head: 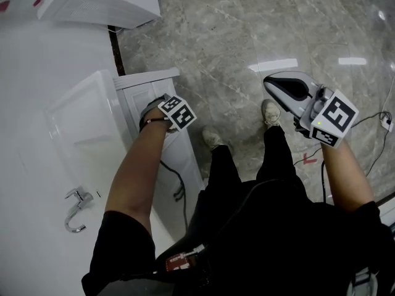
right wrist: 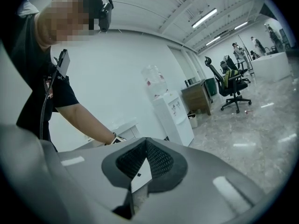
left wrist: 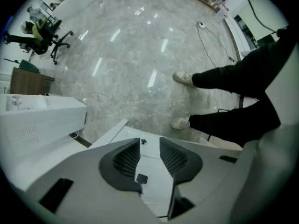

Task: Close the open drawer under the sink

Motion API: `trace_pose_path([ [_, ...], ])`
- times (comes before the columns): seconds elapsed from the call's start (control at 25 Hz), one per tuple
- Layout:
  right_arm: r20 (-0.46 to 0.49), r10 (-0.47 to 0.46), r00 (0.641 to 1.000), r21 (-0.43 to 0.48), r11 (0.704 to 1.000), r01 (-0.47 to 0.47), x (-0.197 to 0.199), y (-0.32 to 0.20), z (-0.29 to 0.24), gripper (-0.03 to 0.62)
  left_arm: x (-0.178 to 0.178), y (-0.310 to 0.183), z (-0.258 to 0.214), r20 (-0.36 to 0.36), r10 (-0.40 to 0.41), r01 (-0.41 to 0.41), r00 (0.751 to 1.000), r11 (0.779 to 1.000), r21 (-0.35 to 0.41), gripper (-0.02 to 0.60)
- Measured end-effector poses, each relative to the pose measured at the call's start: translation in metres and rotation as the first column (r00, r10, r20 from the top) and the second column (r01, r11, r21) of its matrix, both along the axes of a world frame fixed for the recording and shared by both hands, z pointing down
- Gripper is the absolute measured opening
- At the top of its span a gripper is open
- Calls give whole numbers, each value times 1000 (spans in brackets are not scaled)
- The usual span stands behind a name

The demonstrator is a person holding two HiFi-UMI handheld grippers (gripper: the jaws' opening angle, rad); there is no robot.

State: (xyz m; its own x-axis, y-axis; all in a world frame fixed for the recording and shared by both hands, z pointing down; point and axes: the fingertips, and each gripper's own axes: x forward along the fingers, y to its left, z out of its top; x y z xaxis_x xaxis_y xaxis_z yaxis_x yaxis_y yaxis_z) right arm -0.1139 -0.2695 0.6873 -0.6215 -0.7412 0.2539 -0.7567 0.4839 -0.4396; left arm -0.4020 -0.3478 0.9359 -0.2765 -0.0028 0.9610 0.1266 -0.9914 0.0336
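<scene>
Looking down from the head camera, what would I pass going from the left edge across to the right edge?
faucet → left gripper → pale shoe → right gripper → white cable end on the floor

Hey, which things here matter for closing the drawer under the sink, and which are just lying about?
Job: drawer; left gripper, jaws apart at the drawer; sink above.
Lying about: faucet; office chair; water dispenser; right gripper, shut, held aside.
</scene>
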Motion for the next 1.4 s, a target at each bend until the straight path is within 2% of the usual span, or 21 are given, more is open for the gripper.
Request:
trace_pose_path([
  [0.08, -17, 15, 1000, 13, 1000, -15, 9, 0, -18, -3, 32, -5, -29, -94, -32, 34, 995, 999, 19, 129],
  [0.16, -31, 30, 999, 25, 999, -29, 18, 0, -37, -3, 62, -11, -64, -203, -83, 93, 976, 995, 37, 97],
  [0.24, -44, 48, 998, 41, 998, -46, 29, 0, -59, -3, 92, -20, -102, -325, -132, 157, 937, 986, 52, 41],
  [0.32, -62, 69, 996, 62, 996, -65, 41, -2, -80, -3, 121, -32, -138, -440, -163, 208, 883, 976, 57, 2],
  [0.36, -69, 80, 994, 73, 995, -75, 47, -4, -90, -3, 135, -37, -156, -492, -178, 233, 852, 971, 52, 2],
  [0.48, -76, 112, 991, 92, 990, -105, 65, -4, -120, -3, 168, -44, -211, -624, -235, 311, 745, 950, 13, 0],
  [0.6, -99, 144, 985, 109, 985, -134, 83, -2, -148, -3, 198, -44, -266, -729, -279, 372, 625, 928, -36, 0],
  [0.8, -156, 188, 970, 148, 975, -166, 118, 5, -194, -3, 246, -38, -356, -872, -305, 419, 382, 899, -131, 1],
  [0.88, -171, 209, 963, 164, 970, -181, 130, 5, -211, -3, 261, -37, -389, -908, -289, 420, 302, 896, -145, 0],
  [1.0, -186, 235, 954, 170, 964, -204, 146, 4, -231, -3, 276, -34, -431, -945, -255, 428, 205, 891, -147, 0],
  [1.08, -184, 249, 951, 175, 960, -218, 157, 2, -243, -3, 286, -31, -458, -962, -243, 426, 128, 889, -168, 0],
  [1.2, -187, 253, 949, 183, 958, -219, 168, 2, -261, -3, 300, -20, -498, -976, -216, 400, 25, 897, -188, 0],
  [1.28, -193, 249, 949, 193, 958, -212, 176, 1, -274, -3, 306, -16, -523, -981, -191, 403, -24, 896, -184, 0],
  [1.4, -196, 237, 952, 207, 958, -197, 186, -8, -293, -3, 304, -16, -556, -982, -172, 432, -81, 882, -190, 0],
])
